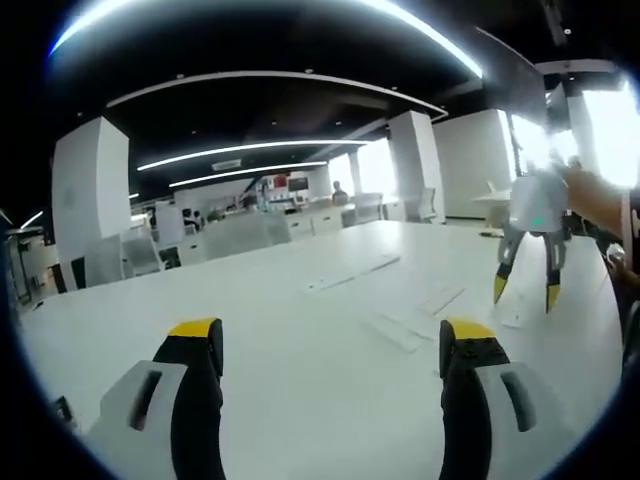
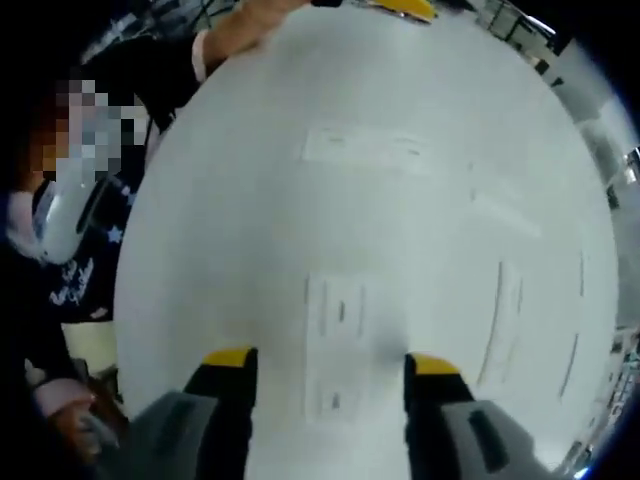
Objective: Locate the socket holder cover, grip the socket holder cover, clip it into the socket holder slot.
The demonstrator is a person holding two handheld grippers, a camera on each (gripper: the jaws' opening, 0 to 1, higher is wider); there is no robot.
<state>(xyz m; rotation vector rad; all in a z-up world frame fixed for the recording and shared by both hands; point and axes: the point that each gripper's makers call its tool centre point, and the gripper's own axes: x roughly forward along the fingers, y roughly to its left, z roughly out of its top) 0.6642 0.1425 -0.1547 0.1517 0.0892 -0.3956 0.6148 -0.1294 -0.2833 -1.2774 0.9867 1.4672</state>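
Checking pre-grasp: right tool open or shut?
Open. The right tool shows its yellow tips apart above a flat white part on the table; nothing sits between them.

I am in a large open-plan office. My white worktop [image 1: 300, 340] stretches toward rows of desks with chairs [image 1: 240, 235], thick white pillars [image 1: 92, 195] hold up a dark ceiling crossed by long strip lights [image 1: 240, 150], and bright windows [image 1: 610, 130] line the far side.
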